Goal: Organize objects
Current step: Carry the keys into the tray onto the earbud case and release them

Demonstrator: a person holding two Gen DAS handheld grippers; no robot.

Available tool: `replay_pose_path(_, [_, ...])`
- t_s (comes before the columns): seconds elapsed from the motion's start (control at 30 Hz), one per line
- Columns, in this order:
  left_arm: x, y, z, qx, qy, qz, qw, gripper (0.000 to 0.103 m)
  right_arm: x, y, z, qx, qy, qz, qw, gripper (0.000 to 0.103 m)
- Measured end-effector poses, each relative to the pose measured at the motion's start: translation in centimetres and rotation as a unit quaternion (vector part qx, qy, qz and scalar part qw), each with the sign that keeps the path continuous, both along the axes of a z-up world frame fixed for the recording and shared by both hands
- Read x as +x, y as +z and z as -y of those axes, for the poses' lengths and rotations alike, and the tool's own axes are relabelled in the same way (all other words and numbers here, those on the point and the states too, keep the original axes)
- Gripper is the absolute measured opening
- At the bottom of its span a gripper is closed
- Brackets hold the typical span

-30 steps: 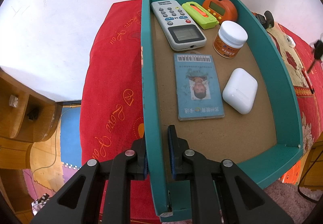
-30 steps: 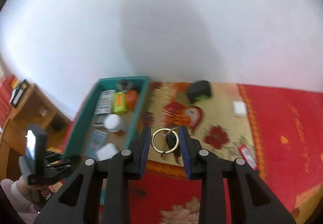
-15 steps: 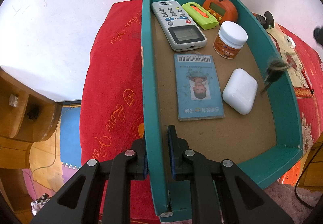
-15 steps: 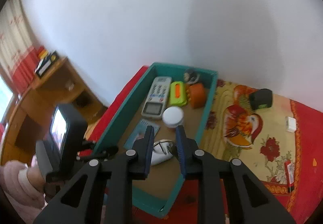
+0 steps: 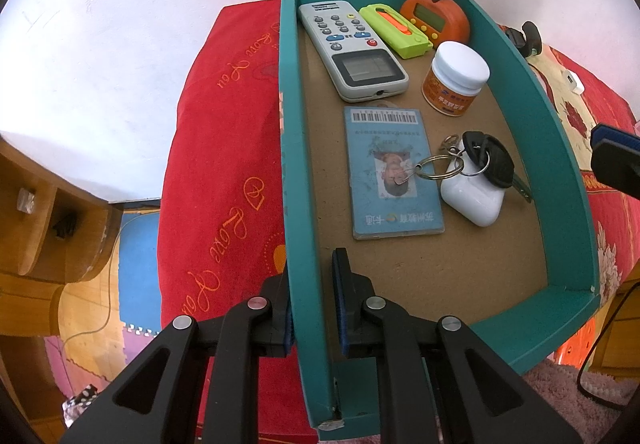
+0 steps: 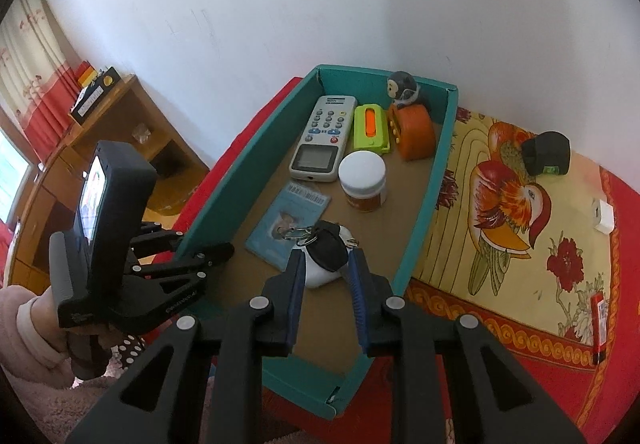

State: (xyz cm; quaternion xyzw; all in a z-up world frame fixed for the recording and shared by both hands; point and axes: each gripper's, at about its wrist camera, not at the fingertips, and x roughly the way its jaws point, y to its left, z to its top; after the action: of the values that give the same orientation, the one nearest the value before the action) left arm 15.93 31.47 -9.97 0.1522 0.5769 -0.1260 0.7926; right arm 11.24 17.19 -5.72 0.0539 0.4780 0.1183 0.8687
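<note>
A teal box (image 5: 560, 148) (image 6: 424, 204) holds a grey remote (image 5: 352, 48), a green case (image 5: 394, 30), an orange timer (image 5: 440, 18), a white-lidded jar (image 5: 456, 78), a blue ID card (image 5: 394, 172) and a white earbud case (image 5: 472, 200). A black key on rings (image 5: 490, 160) (image 6: 326, 242) lies on the earbud case and card. My left gripper (image 5: 310, 294) is shut on the box's left wall. My right gripper (image 6: 325, 276) is open just above the key, not touching it.
The box sits on a red cloth (image 5: 224, 148) over a table. To its right lie a bird-patterned mat (image 6: 512, 196), a black clip (image 6: 546, 154), a white adapter (image 6: 604, 216) and a red lighter (image 6: 598, 324). A wooden shelf (image 6: 100, 136) stands at left.
My right gripper carried the key from the mat over the box, opened and let it drop onto the earbud case. My left gripper kept holding the box wall.
</note>
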Motion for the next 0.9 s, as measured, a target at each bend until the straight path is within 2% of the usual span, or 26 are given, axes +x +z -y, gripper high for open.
replay_pose_path(0.5, [0.0,0.0,0.0,0.0,0.0,0.0,1.0,0.015,-0.2,0.4,0.3,-0.004,-0.001,-0.003,1.0,0.021])
replay_pose_path(0.73, [0.0,0.0,0.0,0.0,0.0,0.0,1.0,0.015,-0.4,0.2,2.5,0.0,-0.036,-0.011,0.999,0.022])
replay_pose_path(0.9, [0.0,0.0,0.0,0.0,0.0,0.0,1.0,0.015,-0.8,0.1,5.9,-0.007,-0.086,-0.013,0.996,0.026])
